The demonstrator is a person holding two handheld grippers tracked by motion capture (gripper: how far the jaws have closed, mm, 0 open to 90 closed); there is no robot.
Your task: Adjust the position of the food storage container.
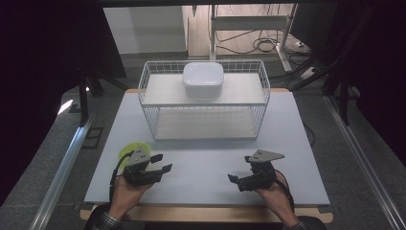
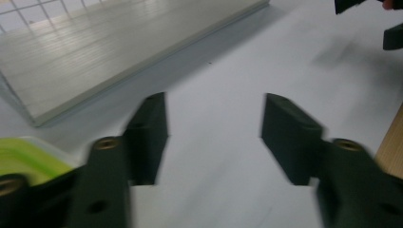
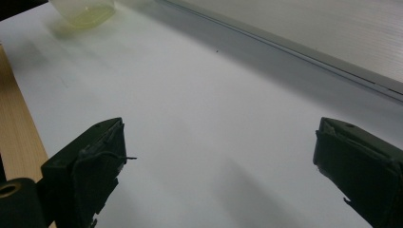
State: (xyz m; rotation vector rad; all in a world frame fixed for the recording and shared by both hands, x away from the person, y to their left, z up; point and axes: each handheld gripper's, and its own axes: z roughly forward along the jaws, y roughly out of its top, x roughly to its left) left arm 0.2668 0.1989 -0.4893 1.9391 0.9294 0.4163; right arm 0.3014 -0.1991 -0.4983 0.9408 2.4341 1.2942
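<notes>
Nearest the person, the left gripper (image 1: pixel 155 164) hovers low over the near left part of the white table (image 1: pixel 210 167), its jaws parted with only bare tabletop between them, as the left gripper view confirms. No earlier picture tells which way the jaws are travelling. The right gripper (image 1: pixel 238 181) sits well apart at the near right, jaws spread wide and empty over the table.

The thing nearest the left gripper is a yellow-green lidded bowl (image 1: pixel 128 149), just behind and left of that gripper on the table; the gripper's body hides much of it in the high view, and its green rim (image 2: pixel 23 159) shows at the left edge of the left gripper view. If the bowl is what the left hand goes for, the jaws point past it to the right, so the hand would do well to swing left and square up to the rim before closing, with the jaws opened wide enough to take the wall.

The wooden table edge (image 3: pixel 19 152) runs close under both hands, leaving little room to pull back. Between the grippers the table is open. Farther off stands a wire rack (image 1: pixel 205 103) with two shelves; its lower shelf lies open toward the person, and a white lidded container (image 1: pixel 203 79) sits on the upper shelf. The rack's wire front is the edge to clear on any forward move.
</notes>
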